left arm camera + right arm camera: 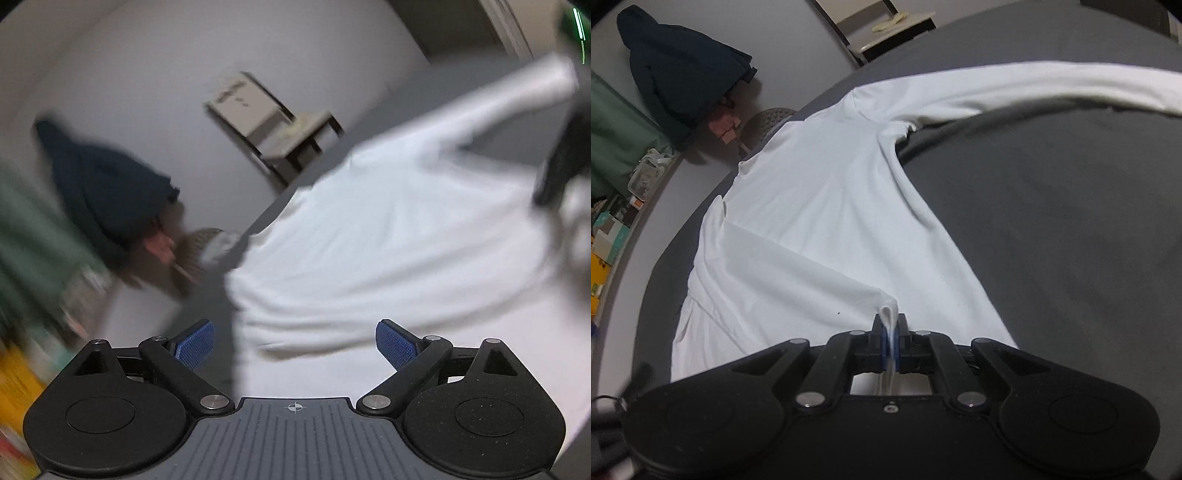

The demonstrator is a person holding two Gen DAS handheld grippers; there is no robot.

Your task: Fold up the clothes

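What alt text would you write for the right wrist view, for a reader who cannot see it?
The right gripper is shut on a bunched cuff of a white long-sleeved shirt spread on a dark grey surface. One sleeve is folded across the body; the other stretches away to the right.

White shirt (827, 206) on a dark grey surface (1052, 221).

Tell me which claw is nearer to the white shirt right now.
Right. The right claw is shut on a pinched fold of the white shirt; the left claw is open over it, gripping nothing.
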